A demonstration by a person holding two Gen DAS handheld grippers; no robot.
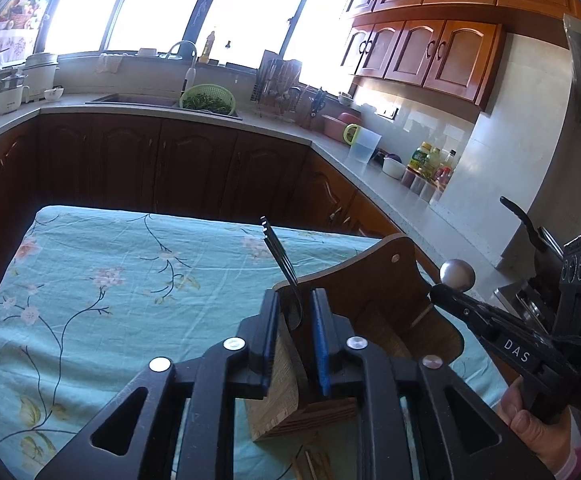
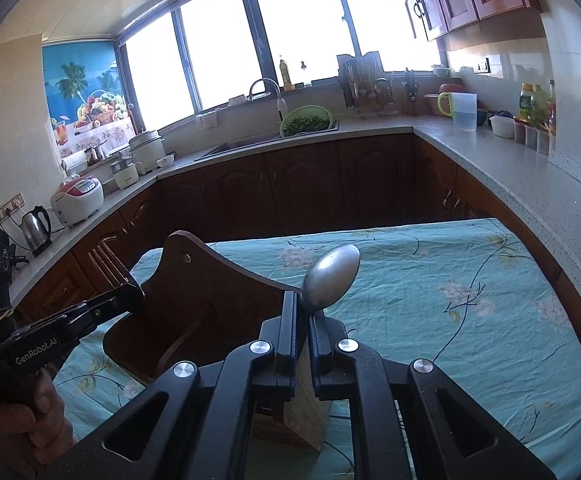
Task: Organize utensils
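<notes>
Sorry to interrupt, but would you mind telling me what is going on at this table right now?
A person is sorting cutlery with a handheld gripper in each hand. The left gripper is shut on a fork, prongs pointing up, and the right gripper is shut on a spoon, bowl up. Both hang just over a wooden holder standing on a table with a floral cloth. Neither piece has been let go yet.

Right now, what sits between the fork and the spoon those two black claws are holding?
The brown wooden utensil holder stands between the metal fork and the metal spoon, clearest in the right wrist view.
</notes>
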